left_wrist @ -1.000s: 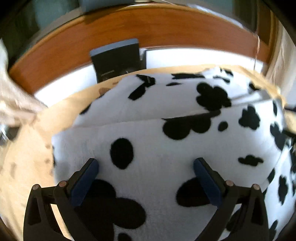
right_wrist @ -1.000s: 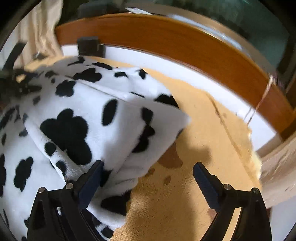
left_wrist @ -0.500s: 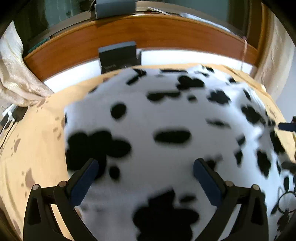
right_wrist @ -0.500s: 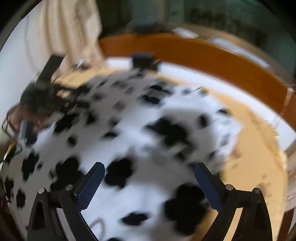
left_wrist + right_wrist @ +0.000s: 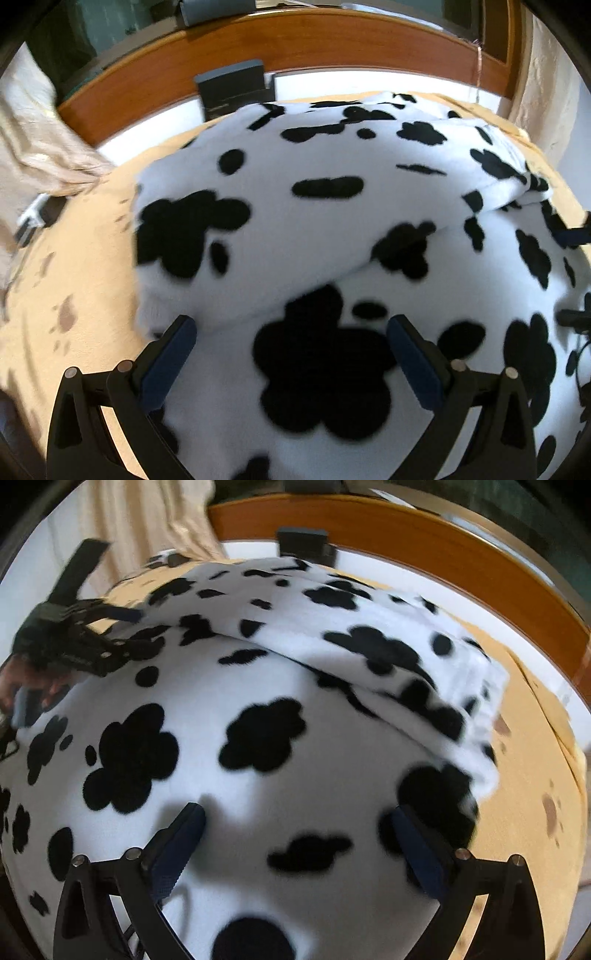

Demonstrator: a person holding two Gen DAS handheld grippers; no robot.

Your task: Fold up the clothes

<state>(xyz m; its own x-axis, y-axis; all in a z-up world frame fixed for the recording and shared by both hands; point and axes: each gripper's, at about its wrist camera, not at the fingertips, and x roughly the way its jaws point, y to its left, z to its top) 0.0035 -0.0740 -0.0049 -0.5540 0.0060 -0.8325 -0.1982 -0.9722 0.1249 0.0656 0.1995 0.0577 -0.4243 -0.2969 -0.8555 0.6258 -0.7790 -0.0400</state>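
A white fleece garment with black cow spots (image 5: 332,229) lies on a tan bed cover (image 5: 66,280), with its far part folded over the near part. It fills the right wrist view too (image 5: 280,709). My left gripper (image 5: 291,332) is open and empty just above the garment's near left part. My right gripper (image 5: 295,816) is open and empty above the garment's near right part. The left gripper also shows at the left of the right wrist view (image 5: 110,627), at the garment's left edge.
A wooden headboard (image 5: 332,40) curves along the far side, with a dark box (image 5: 232,88) leaning against it. Beige curtain cloth (image 5: 33,147) hangs at the left. A dark device with cables (image 5: 40,214) lies on the cover at the left. Bare tan cover (image 5: 535,775) lies right of the garment.
Both grippers have pulled back and up from the garment. The view now takes in the whole folded piece, and the fold edge runs diagonally across it.
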